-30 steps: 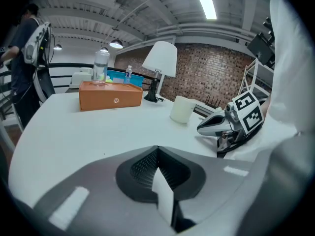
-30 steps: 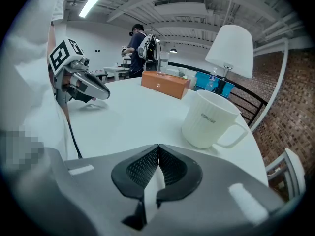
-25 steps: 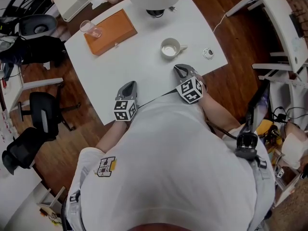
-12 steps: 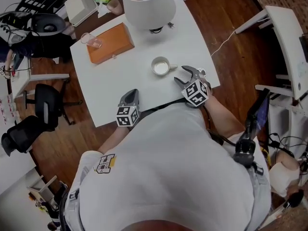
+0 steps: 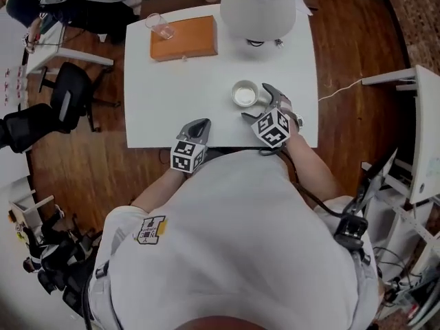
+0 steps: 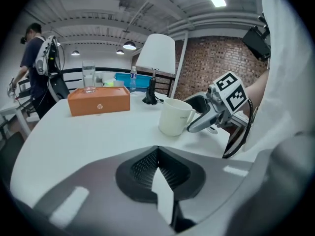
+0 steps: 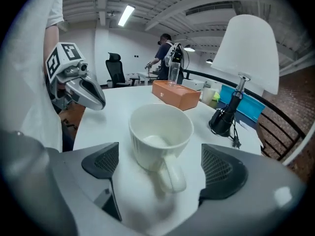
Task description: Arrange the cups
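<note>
Right gripper (image 7: 160,175): just opened wide, cup (image 7: 160,134) between fingers (image 7: 101,163), untouched.
Left gripper (image 6: 157,150): fingers pressed together, empty.
Risk: knocking handle, tipping cup.

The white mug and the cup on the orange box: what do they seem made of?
The white mug: likely glazed ceramic; opaque, thick-walled, soft sheen. The cup on the orange box: clear glass or plastic, cannot tell which; the background shows through it.

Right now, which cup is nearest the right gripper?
The white mug, its handle between the right gripper's just-opened fingers; the glass stands away on the orange box.
</note>
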